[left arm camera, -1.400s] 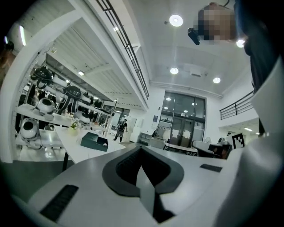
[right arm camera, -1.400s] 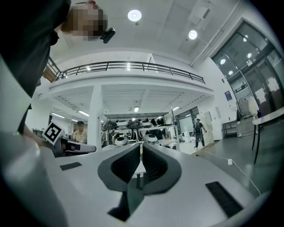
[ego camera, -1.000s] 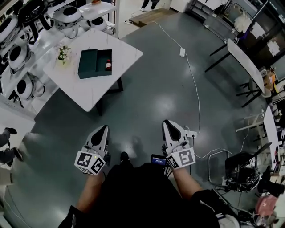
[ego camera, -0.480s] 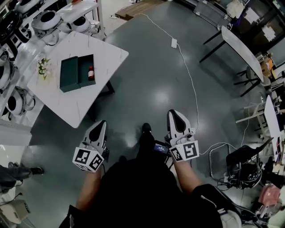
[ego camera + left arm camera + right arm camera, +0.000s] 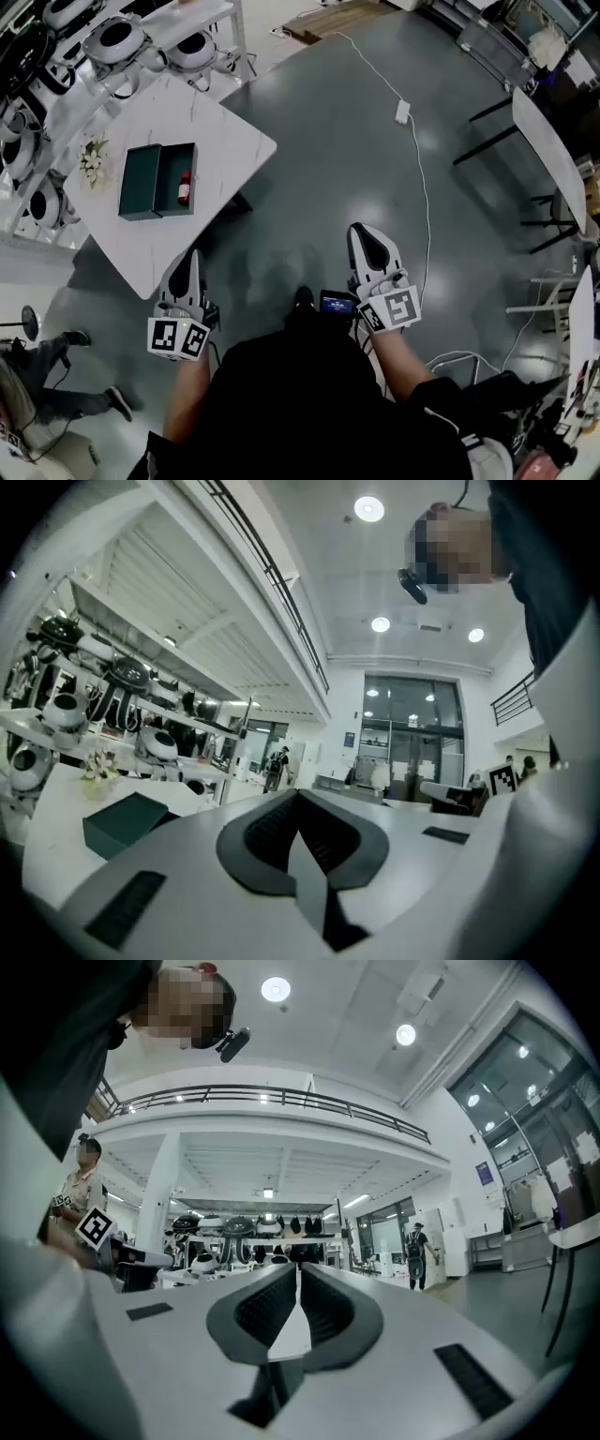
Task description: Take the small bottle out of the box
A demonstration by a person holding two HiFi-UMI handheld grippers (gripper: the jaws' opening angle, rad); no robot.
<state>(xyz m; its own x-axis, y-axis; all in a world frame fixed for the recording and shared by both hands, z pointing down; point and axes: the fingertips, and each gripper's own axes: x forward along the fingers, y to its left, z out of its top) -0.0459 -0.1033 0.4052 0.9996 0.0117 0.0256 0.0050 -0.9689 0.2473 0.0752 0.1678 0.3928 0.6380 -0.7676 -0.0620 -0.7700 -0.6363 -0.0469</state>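
Fingers (image 5: 258, 832) on the left gripper (image 5: 191, 262) and right gripper (image 5: 366, 239) are pressed together on nothing, but the white table (image 5: 220, 117) has drawn nearer, so the small bottle (image 5: 185, 187), lying in the open green box (image 5: 141, 183), seems nearly within reach.

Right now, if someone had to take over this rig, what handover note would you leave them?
Left gripper: shut, nothing between its jaws, held low in front of the person, short of the table.
Right gripper: shut and empty, over the floor, farther from the table.
Things: the green box lies open on the white table. The small bottle, red, lies in the box's open half, on the side toward the table's near corner.
Done: nothing yet; neither gripper has reached the box.
Left: step up to the table, open a gripper, grasp the small bottle and lift it out of the box.
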